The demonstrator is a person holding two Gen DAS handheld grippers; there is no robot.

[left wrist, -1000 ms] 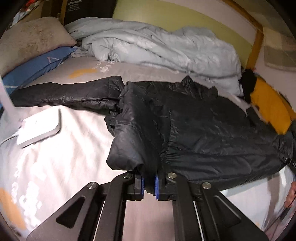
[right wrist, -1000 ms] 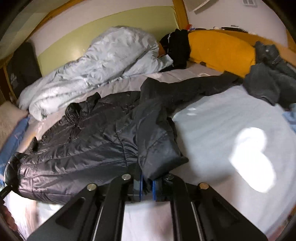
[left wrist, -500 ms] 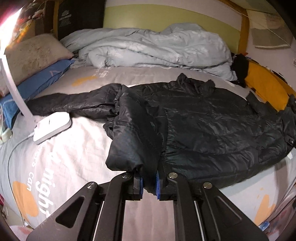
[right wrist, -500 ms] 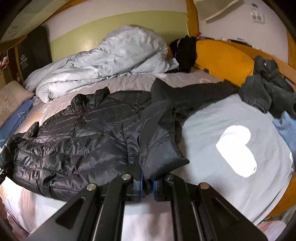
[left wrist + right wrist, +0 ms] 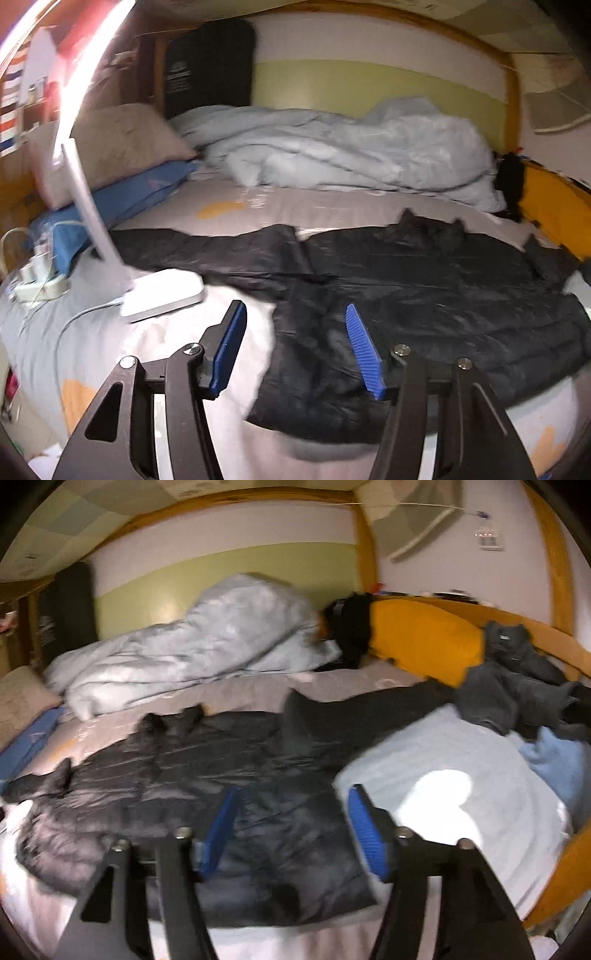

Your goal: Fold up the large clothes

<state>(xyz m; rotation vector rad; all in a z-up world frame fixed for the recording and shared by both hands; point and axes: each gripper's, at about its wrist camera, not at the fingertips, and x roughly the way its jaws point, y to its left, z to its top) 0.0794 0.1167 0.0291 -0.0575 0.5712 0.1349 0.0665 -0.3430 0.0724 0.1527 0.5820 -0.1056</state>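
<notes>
A black puffer jacket [image 5: 443,295] lies spread across the bed, collar toward the far side, its sleeves stretched out to the left and right. My left gripper [image 5: 295,325] hangs over the jacket's near left hem, its jaws opening, blue pads clear of the fabric. In the right wrist view the same jacket [image 5: 166,775] lies flat, one sleeve [image 5: 369,709] reaching toward the dark clothes at the right. My right gripper [image 5: 291,805] hovers above the near right hem, its jaws opening too, nothing pinched between the pads.
A white desk lamp [image 5: 162,291] stands on the bed left of the jacket, by a power strip [image 5: 40,284]. A crumpled pale blue duvet [image 5: 351,147] lies at the far side. An orange cushion [image 5: 421,638] and dark grey clothes [image 5: 517,679] sit at the right.
Both grippers let go of the jacket's hem corners and spread their jaws. The raised corners dropped flat onto the bed. Both views pulled back and tilted up.
</notes>
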